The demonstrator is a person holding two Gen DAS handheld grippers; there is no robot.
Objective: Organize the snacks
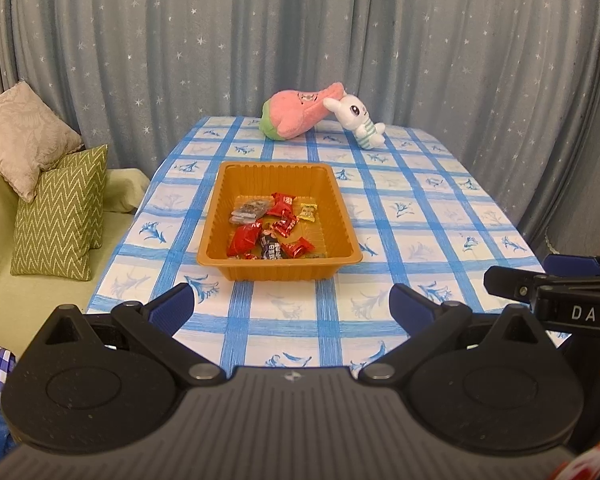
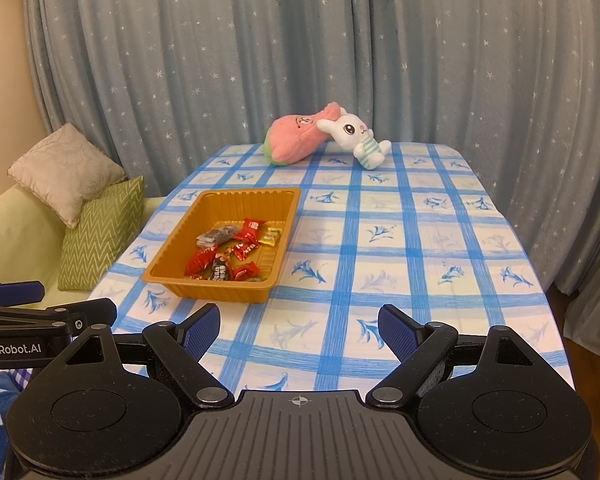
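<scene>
An orange plastic tray (image 1: 342, 208) sits on the blue-checked tablecloth and holds several wrapped snacks (image 1: 272, 230), mostly red, one yellow, one dark. It also shows in the right wrist view (image 2: 168, 276) with the snacks (image 2: 232, 252) inside. My left gripper (image 1: 292, 306) is open and empty, held above the table's near edge in front of the tray. My right gripper (image 2: 300, 330) is open and empty, to the right of the tray. No loose snacks show on the cloth.
A pink plush (image 1: 296, 114) and a white bunny plush (image 1: 360, 120) lie at the table's far end before a blue star curtain. A green sofa with cushions (image 1: 60, 208) stands left of the table. The right gripper's side (image 1: 556, 296) shows at the left view's right edge.
</scene>
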